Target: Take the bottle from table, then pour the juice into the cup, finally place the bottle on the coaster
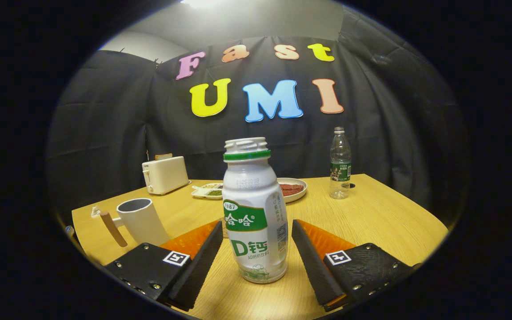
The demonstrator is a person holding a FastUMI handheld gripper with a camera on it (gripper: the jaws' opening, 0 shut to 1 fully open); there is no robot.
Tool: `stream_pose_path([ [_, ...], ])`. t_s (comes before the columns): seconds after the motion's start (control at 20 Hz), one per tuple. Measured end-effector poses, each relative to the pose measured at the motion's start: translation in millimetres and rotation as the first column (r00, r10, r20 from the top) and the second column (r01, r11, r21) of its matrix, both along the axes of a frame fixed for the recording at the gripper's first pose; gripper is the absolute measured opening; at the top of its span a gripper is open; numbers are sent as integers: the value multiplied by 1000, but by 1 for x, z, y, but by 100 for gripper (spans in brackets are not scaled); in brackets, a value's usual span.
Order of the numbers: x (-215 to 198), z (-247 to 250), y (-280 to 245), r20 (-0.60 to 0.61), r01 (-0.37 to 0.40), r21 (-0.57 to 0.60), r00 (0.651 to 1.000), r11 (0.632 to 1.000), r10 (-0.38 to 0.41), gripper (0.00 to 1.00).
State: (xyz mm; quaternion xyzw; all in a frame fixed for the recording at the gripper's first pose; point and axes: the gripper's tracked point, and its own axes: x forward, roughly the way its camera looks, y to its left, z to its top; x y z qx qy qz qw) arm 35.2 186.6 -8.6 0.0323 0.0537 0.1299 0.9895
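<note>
We see the bottle (256, 213) standing upright on the counter (371, 222), between our fingers (309, 262), which are spread wide with a gap on each side, so nothing presses on it yet. It is a small white plastic bottle with a green neck ring and its mouth uncapped, so we judge it light, a little squeezable and smooth under its glossy label; too hard a pinch could dent the wall and push juice out of the open top. We would take it around the straight lower body, at the label, below the rounded shoulder, and keep it upright until it is over the cup. The cup (140, 220), white with a wooden handle, stands just beyond the left finger. The coaster we cannot make out for certain. The counter is pale, smooth wood, flat and dry by its look. Farther back stand a toaster (165, 174), a divided tray (208, 191), a plate (292, 189) and a clear water bottle (340, 164), all well apart from our bottle, before the dark cloth wall.
</note>
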Motion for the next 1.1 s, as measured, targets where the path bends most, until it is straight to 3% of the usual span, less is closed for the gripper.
stream_pose_path([
  [0.05,3,-3,-2,-5,5,-5,1000,1000,-5,95],
  [0.2,9,-5,-2,-15,26,-31,1000,999,-26,79],
  [0.35,8,-4,-1,-14,25,-54,1000,998,-26,75],
  [0.7,8,-1,-1,-9,32,-81,999,996,-33,74],
  [1.1,9,24,15,63,42,-306,998,951,-24,75],
])
